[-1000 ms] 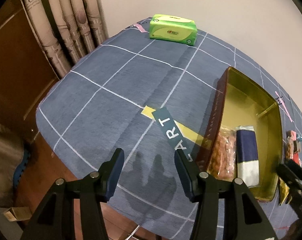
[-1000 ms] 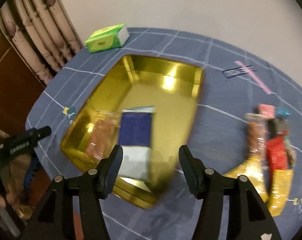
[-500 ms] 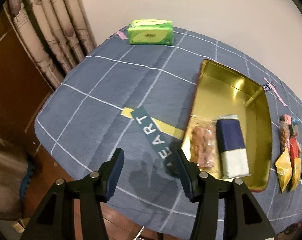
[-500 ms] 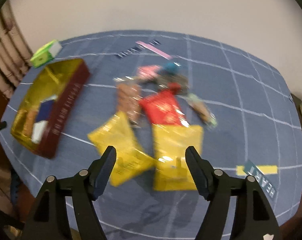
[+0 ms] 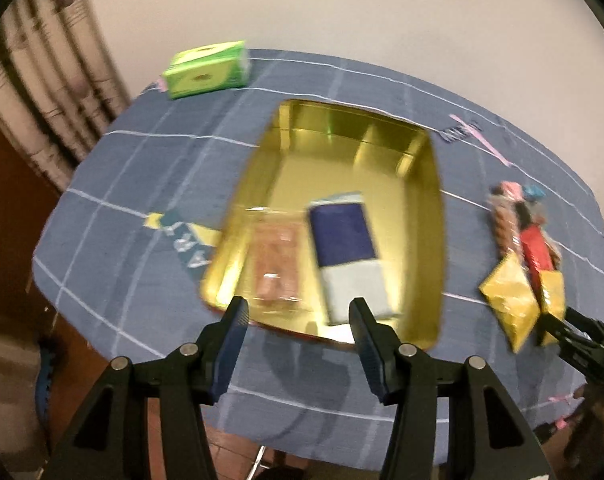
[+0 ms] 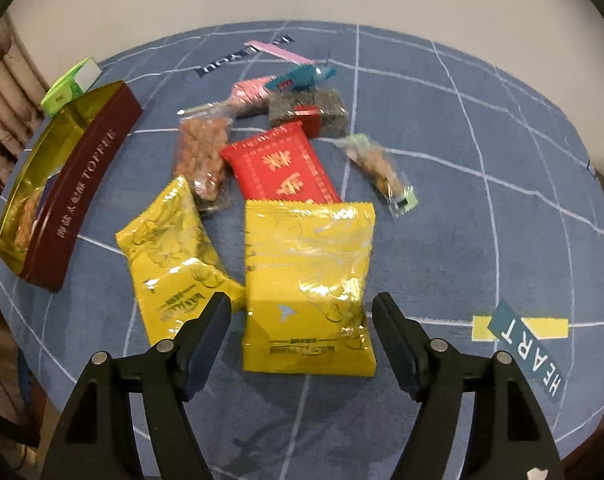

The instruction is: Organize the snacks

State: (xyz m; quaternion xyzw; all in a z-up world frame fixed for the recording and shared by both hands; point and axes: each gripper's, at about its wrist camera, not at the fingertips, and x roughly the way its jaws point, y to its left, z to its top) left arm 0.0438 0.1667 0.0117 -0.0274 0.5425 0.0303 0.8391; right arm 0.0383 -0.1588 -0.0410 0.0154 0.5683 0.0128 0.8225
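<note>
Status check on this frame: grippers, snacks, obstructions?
Left gripper open over gold tin. Right gripper open, straddling yellow packet. Red packet overlaps it.

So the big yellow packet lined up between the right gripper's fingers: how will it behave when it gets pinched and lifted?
The yellow packet looks puffed and crinkly, so it probably dents under the open right gripper and feels light for its size. Its glossy film shows glare, so it may slip. Its top edge overlaps the red packet, which might get nudged.

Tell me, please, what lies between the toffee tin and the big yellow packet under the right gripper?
The right wrist view shows a second yellow packet lying between the toffee tin and the big yellow packet.
</note>
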